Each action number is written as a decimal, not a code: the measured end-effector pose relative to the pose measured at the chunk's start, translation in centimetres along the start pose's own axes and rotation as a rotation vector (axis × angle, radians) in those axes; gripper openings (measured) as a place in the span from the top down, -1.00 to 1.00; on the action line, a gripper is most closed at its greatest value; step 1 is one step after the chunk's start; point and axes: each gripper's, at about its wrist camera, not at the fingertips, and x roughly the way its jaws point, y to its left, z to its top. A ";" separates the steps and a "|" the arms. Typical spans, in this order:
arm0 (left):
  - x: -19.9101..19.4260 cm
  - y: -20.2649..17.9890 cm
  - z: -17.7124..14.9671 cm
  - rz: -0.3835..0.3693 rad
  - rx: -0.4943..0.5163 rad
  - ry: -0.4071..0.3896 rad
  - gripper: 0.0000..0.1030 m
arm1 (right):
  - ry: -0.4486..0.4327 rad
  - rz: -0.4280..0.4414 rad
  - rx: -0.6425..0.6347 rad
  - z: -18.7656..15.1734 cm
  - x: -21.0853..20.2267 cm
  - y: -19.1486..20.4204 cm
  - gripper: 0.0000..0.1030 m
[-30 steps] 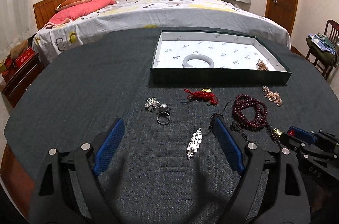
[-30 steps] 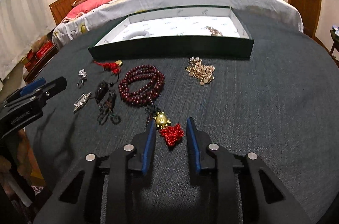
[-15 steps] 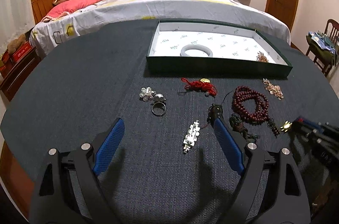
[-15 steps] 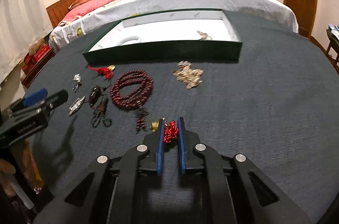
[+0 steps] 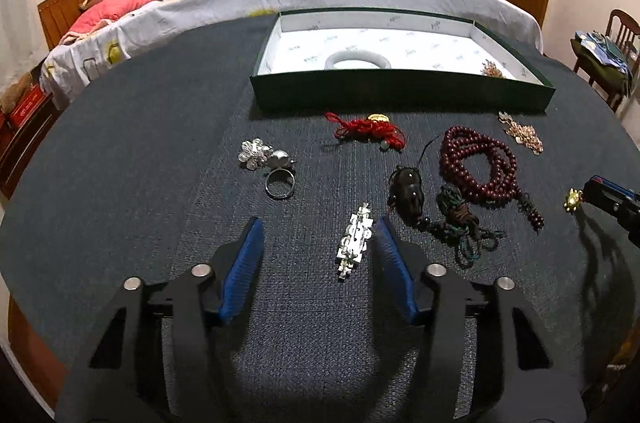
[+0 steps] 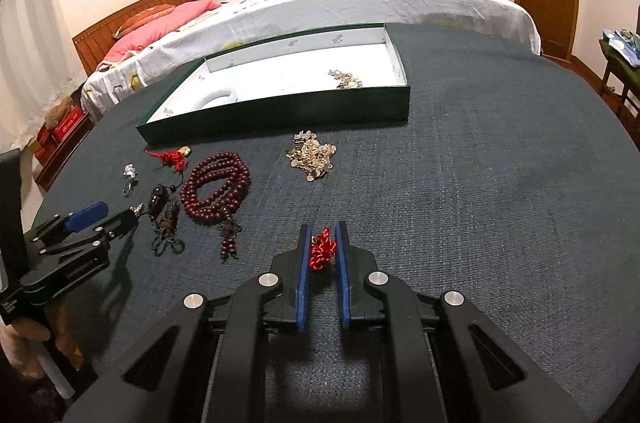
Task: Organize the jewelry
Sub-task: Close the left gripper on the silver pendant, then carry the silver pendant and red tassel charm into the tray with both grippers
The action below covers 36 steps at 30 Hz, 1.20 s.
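My left gripper hangs low over the dark table, its jaws closing. A silver brooch lies between them, close to the right pad but not pressed. My right gripper is shut on a red knotted tassel, and the tassel's gold charm pokes out past the tips in the left wrist view. A green box with a white lining stands at the back. Inside it are a white bangle and a small gold piece.
Loose on the cloth lie dark red beads, a red cord charm, a ring, a flower brooch, a dark pendant with cords and a gold chain cluster. A bed stands behind the table and a chair at right.
The left gripper sank toward the table and its jaws narrowed around the silver brooch. The right gripper shut on the red tassel and carried it away from the beads.
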 end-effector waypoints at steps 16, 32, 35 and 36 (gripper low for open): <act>0.2 0.3 -0.3 -0.069 0.025 0.005 0.42 | 0.006 0.004 0.013 -0.2 0.3 -0.5 0.76; -1.7 0.5 0.3 -0.058 0.020 -0.046 0.69 | -0.030 0.024 0.009 0.4 -1.0 0.4 0.77; -2.8 0.5 1.1 -0.062 0.013 -0.073 0.69 | -0.058 0.037 0.005 1.1 -1.9 0.9 0.77; -3.2 0.5 1.4 -0.064 0.011 -0.083 0.69 | -0.066 0.041 0.004 1.3 -2.2 1.0 0.77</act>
